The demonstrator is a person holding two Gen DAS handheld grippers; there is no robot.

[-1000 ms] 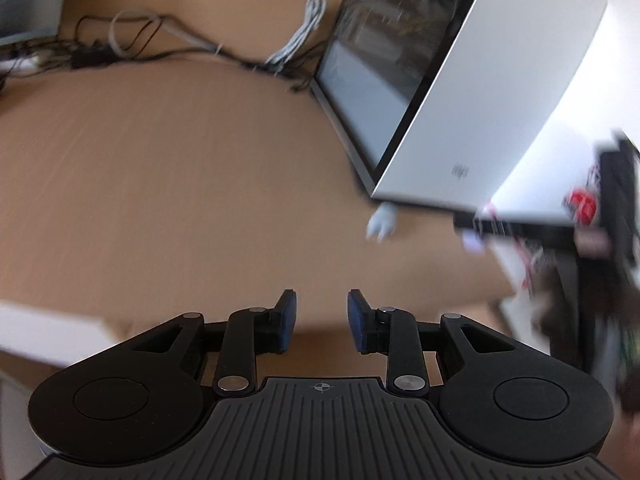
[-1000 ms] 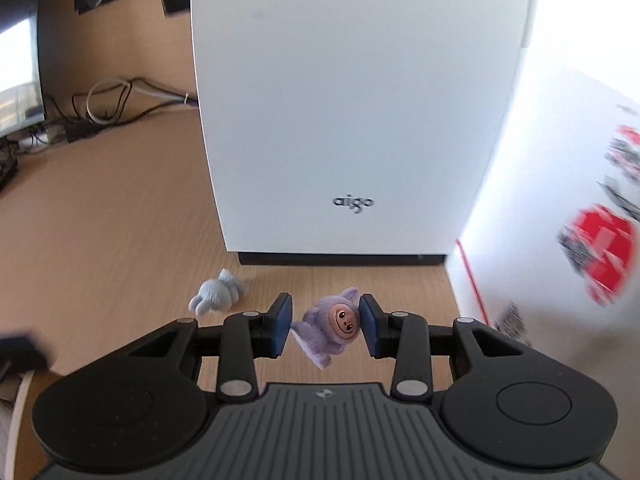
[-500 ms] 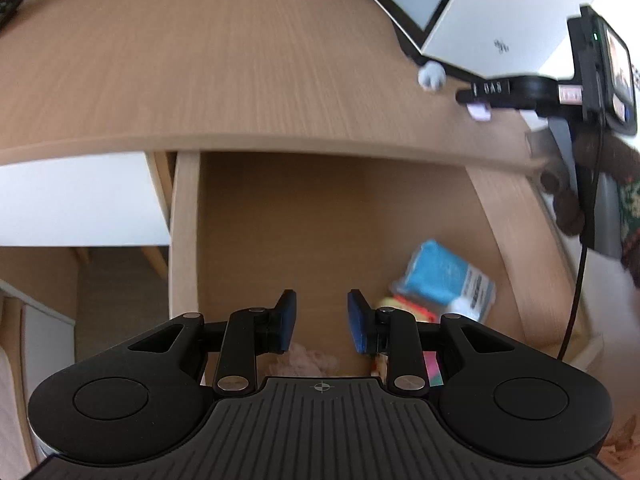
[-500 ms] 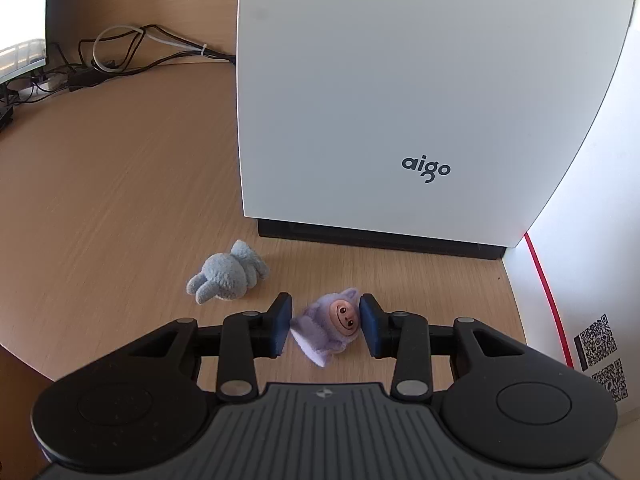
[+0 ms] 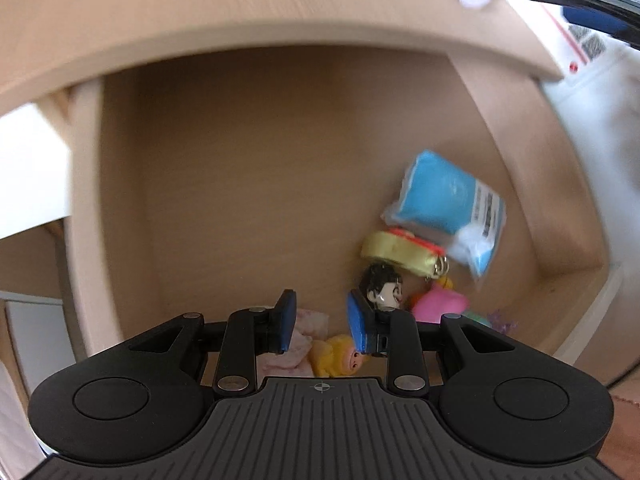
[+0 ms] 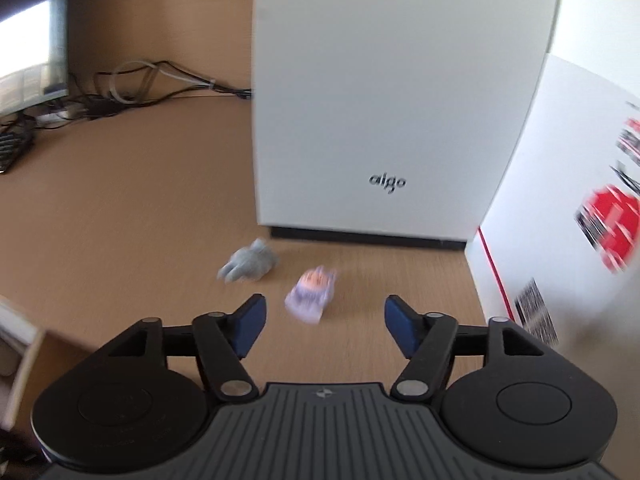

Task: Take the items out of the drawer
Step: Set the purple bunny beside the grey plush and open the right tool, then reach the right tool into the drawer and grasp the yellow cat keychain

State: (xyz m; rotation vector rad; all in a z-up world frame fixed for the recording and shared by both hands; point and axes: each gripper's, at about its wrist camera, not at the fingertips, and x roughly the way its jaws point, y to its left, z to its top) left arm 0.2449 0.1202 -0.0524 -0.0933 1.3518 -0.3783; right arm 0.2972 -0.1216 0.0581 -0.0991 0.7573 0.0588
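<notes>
We are lowering the left hand-held gripper (image 5: 322, 322), jaws apart and empty, toward the yellow toy (image 5: 340, 356) in the crowded drawer (image 5: 240, 200); it risks pinching the pink cloth (image 5: 300, 344) too. The right hand-held gripper (image 6: 325, 322) is opening, the purple toy (image 6: 310, 292) freed.

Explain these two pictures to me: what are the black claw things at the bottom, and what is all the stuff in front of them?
Each claw is a hand-held gripper with a camera looking along its fingers. The left gripper looks down into an open drawer holding a blue packet, a yellow doll and other trinkets; it grips nothing. The right gripper faces a desk beside a white box. Its jaws are opening, empty; a purple doll and a grey plush lie beyond them.
</notes>
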